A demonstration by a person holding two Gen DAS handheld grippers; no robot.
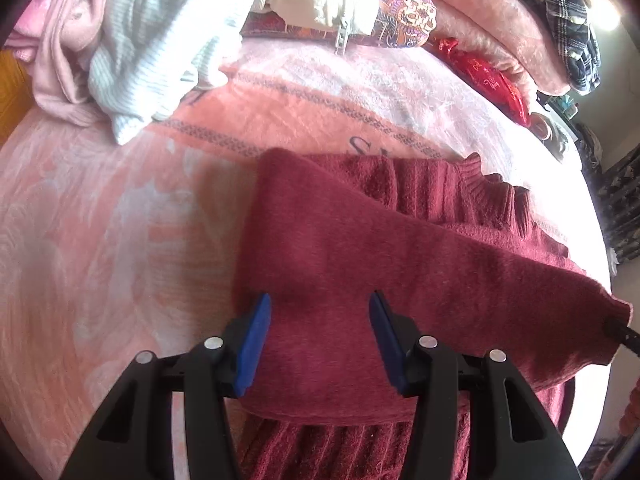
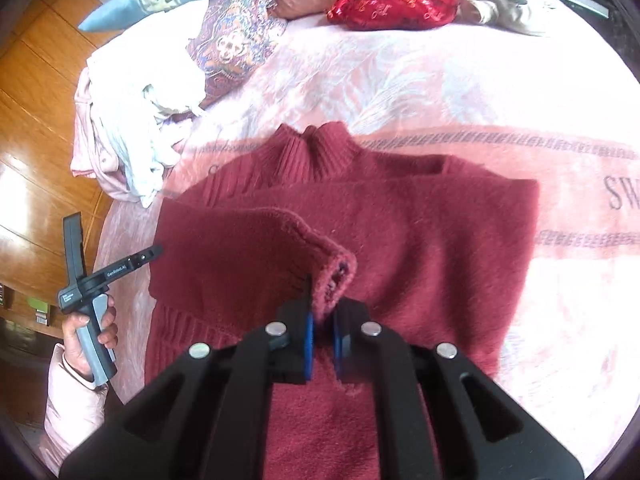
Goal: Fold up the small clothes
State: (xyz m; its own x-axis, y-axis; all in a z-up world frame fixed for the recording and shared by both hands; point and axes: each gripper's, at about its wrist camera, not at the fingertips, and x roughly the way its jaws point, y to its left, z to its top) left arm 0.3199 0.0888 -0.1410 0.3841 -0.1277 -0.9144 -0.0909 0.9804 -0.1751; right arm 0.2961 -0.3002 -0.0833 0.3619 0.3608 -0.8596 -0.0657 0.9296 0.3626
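The right tool (image 2: 322, 332) is clenched on the ribbed cuff (image 2: 336, 272) of a sleeve of the maroon sweater (image 2: 420, 240), which lies on the bed directly ahead of and beneath both tools, collar (image 2: 316, 148) at the far end. The left tool (image 1: 318, 344) is released, blades spread wide and empty, poised over the folded body panel with the hem ribbing just below it. Risk: the bite takes only the cuff's edge, so in the inspector's judgement the thick, fuzzy knit could slip free under any pull, and the sleeve would then flop back across the body. A second risk is drag: the plush pink blanket (image 2: 400, 76) beneath offers friction, and a sideways pull could skew the layers already stacked. The knit is soft, heavy and napped, with ribbing at collar, cuff and hem. A heap of pale garments (image 2: 136, 120) lies far-left of the right tool.
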